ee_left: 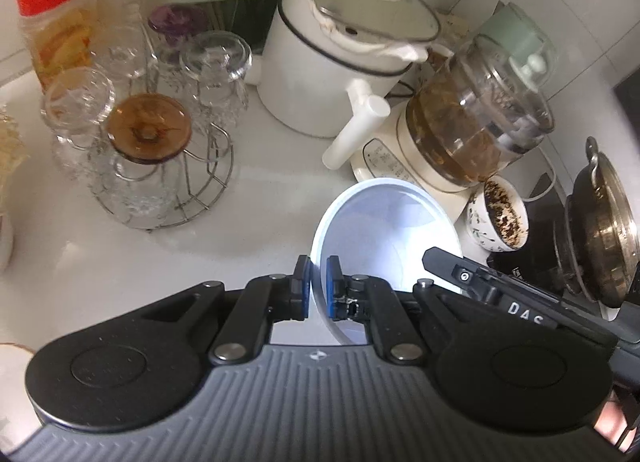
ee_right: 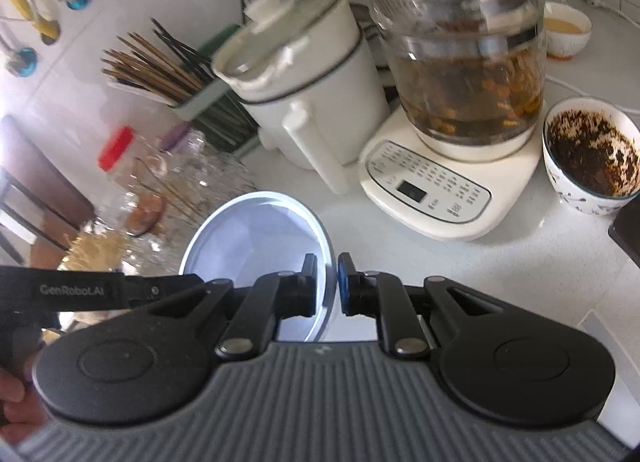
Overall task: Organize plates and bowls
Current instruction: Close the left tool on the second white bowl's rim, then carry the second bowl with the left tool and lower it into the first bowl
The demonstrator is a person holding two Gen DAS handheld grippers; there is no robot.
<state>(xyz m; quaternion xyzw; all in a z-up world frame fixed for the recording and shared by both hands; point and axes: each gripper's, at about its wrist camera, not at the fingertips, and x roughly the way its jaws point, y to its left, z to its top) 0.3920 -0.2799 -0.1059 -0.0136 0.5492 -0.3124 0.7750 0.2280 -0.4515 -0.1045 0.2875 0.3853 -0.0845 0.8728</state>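
Observation:
A white bowl point(ee_left: 384, 230) is held above the white counter, tilted. My left gripper point(ee_left: 318, 288) is shut on its left rim, one blue pad inside and one outside. My right gripper point(ee_right: 328, 286) is shut on the opposite rim of the same bowl point(ee_right: 256, 234). The right gripper's body also shows in the left wrist view point(ee_left: 492, 286), at the bowl's right edge. A patterned bowl point(ee_right: 592, 154) with dark residue stands on the counter to the right; it also shows in the left wrist view point(ee_left: 500, 218).
Behind the bowl stand a white lidded pot point(ee_left: 332, 62), a glass kettle on a cream base point(ee_left: 472, 118) and a wire rack of upturned glasses point(ee_left: 152, 134). A red-lidded jar point(ee_left: 56, 18), a chopstick holder point(ee_right: 168, 78), a small cup point(ee_right: 566, 28) and a metal pan point(ee_left: 600, 230) are around.

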